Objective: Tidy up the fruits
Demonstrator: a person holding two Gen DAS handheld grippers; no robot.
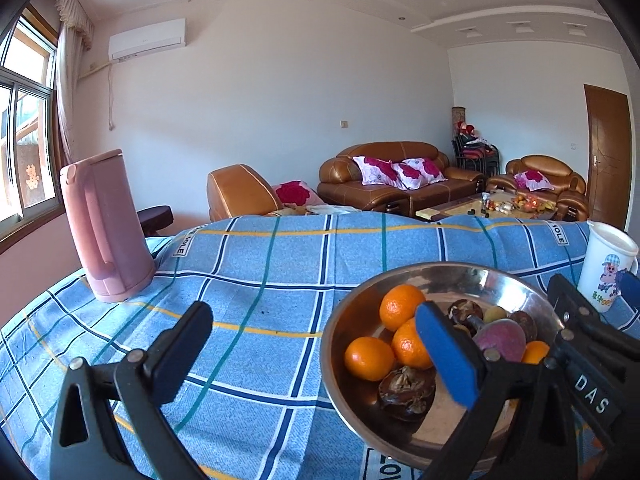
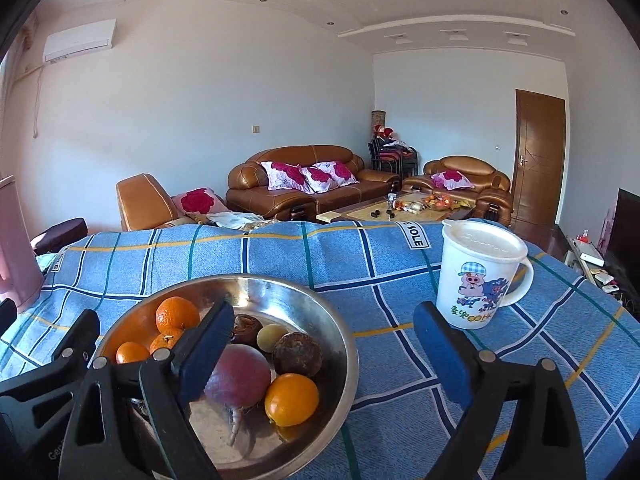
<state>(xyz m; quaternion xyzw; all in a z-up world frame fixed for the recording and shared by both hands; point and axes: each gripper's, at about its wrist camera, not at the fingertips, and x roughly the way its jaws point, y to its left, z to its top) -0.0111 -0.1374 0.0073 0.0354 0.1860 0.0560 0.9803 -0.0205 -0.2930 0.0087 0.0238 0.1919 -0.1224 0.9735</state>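
Closest to us are the two grippers. The left gripper [image 1: 316, 354] is spread wide and holds nothing. One of its fingers is over the blue checked cloth [image 1: 260, 280], and the other, with the blue pad, is over the metal bowl [image 1: 340, 344]. The right gripper [image 2: 324, 350] is spread wide too, and it is empty. Its left finger hangs over the bowl and its right finger is near the white cup [image 2: 478, 276].

The fruits are all in the bowl, which sits on the cloth between the two grippers. There are some oranges [image 2: 292, 399], a few dark brown wrinkly fruits [image 2: 297, 353], a small pale round one [image 2: 271, 337], and a big purple-pink root [image 2: 240, 376] with a thin tail. They lie close together and touch each other.

A bit farther, the white cup with a pig picture and a lid stands just to the right of the bowl. On the left side stands a tall pink kettle [image 1: 105, 226]. Far behind the table are brown sofas [image 2: 308, 184] with flower pillows and a brown door [image 2: 538, 160].

What could go wrong? The fruits are round and smooth, so one could slip out of the fingers and roll off the table. The dark fruits look soft, so a hard squeeze might squash them. The bowl is light and shiny, so a push on its rim could tip it or slide it. The right gripper is near the cup and might knock it over if it swings that way.
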